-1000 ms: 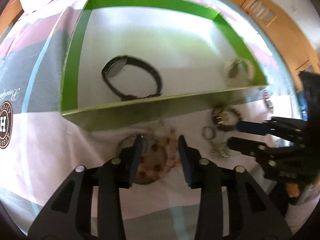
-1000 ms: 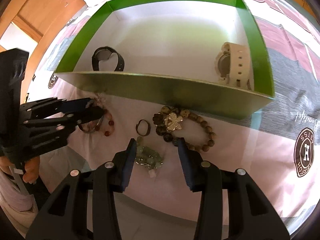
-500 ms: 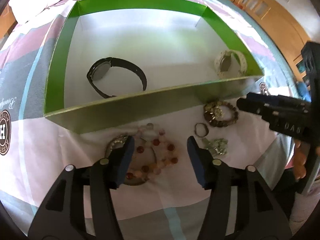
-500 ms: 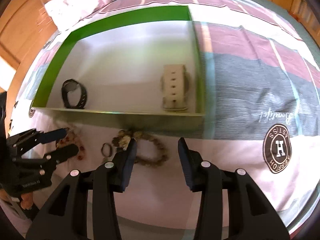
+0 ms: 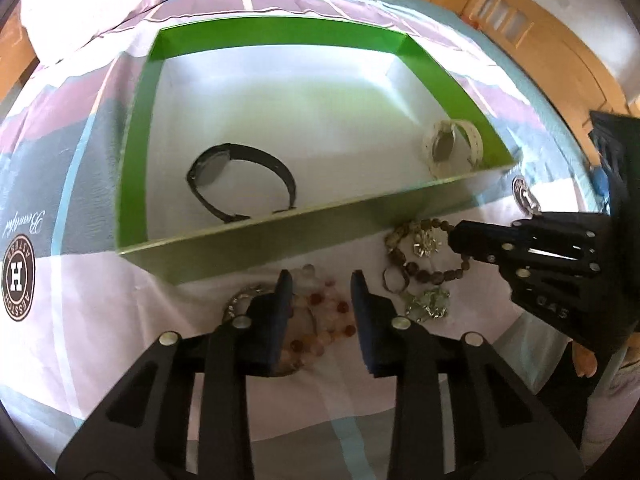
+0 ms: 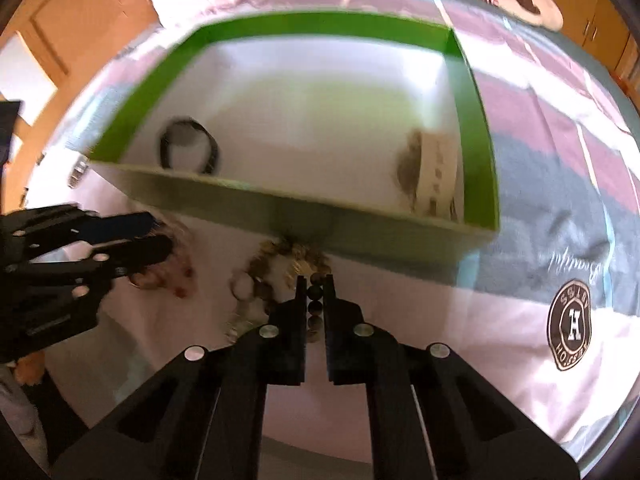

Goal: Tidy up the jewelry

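Right wrist view: the right gripper (image 6: 313,285) has just clenched its fingers on the brown bead bracelet (image 6: 314,304), lying on the bed beside the green box (image 6: 400,232). The left gripper (image 5: 321,286), fingers closing but apart, straddles the pink bead bracelet (image 5: 320,320).

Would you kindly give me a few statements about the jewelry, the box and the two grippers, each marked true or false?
1. The right gripper is shut on the brown bead bracelet. True.
2. The black watch lies outside the green box. False: it lies inside.
3. The cream watch is in the box. True.
4. The left gripper grips the small ring. False: its jaws, just closing, straddle the pink bead bracelet.
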